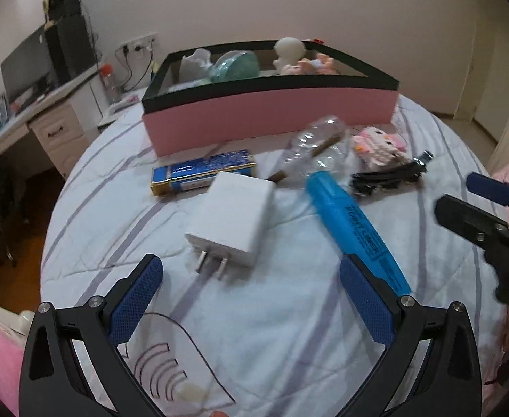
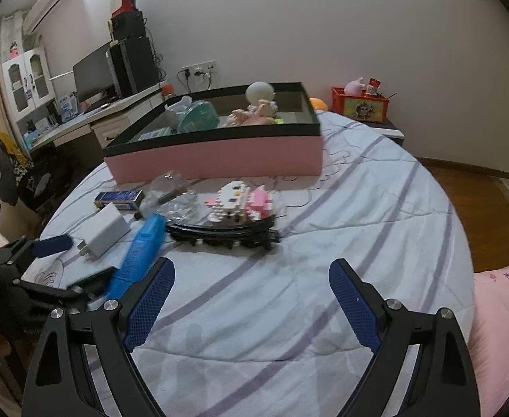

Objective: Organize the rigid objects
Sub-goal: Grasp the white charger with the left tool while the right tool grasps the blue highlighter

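Left hand-held gripper (image 1: 251,299) spread wide, empty, nearer than right; white charger (image 1: 233,222) just ahead, long axis pointing away.

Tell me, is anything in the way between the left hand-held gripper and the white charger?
Nothing visible blocks it. The left hand-held gripper is open, and the white charger lies on the bedspread just ahead of its fingertips, prongs facing it. The blue highlighter lies to the right, beside the right fingertip.
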{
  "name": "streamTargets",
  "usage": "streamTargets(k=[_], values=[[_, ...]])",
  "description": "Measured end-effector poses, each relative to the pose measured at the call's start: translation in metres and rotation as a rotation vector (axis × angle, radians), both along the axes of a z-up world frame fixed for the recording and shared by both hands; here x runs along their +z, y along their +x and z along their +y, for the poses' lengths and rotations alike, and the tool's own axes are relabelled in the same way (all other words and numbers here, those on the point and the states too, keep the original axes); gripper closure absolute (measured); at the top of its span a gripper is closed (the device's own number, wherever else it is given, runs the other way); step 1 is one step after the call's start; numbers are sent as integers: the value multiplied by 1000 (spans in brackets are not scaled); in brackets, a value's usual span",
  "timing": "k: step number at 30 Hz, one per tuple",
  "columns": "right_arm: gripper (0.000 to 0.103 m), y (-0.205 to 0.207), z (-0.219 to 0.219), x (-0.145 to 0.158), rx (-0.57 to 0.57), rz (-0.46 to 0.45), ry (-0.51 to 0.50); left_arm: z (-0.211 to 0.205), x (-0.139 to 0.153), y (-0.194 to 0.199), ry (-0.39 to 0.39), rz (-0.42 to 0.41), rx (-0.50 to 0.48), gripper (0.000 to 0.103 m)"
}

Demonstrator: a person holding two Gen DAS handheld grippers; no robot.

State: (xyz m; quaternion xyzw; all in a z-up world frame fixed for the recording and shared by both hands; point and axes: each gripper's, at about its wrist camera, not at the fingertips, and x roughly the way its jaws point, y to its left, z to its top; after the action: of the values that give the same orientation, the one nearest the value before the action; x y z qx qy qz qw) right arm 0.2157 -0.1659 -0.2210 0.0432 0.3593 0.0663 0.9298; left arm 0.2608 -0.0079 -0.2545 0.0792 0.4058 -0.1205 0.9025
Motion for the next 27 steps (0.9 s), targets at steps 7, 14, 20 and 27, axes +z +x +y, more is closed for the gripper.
streamTargets(k=[7, 14, 20, 27], values=[[11, 6, 44, -3, 88, 42, 0, 48, 9, -23, -15, 7, 85, 0], [58, 27, 88, -18, 153, 117, -119, 66, 9, -27, -75, 18, 105, 0], [76, 14, 66, -15, 205, 117, -84, 45, 13, -10, -106, 15, 53, 0], [76, -14, 17, -15, 115, 109, -91, 20, 1, 29, -57, 63, 47, 0]])
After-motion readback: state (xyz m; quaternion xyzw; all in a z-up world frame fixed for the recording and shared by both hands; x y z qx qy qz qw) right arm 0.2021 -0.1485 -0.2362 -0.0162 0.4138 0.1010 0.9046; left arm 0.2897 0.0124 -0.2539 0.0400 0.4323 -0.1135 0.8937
